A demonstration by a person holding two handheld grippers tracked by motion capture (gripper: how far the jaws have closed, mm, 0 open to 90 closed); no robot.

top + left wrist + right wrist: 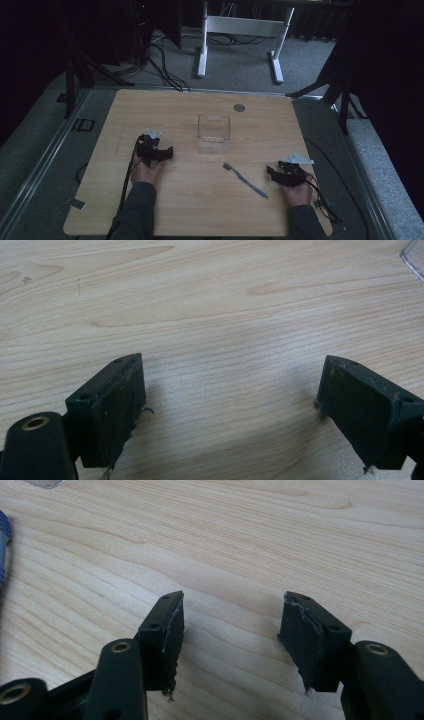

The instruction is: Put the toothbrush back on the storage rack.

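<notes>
Left gripper [230, 405] fingers wide apart, empty (above table [210, 315]) | right gripper [230, 635] fingers apart, empty

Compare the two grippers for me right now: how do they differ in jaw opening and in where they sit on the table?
The left gripper has its jaws spread wider than the right gripper. The left gripper sits beside the clear plastic container, on its left; the right gripper sits nearer the person's edge, just right of the blue toothbrush. Both are open, hold nothing, and rest low over the bare wooden table.
</notes>
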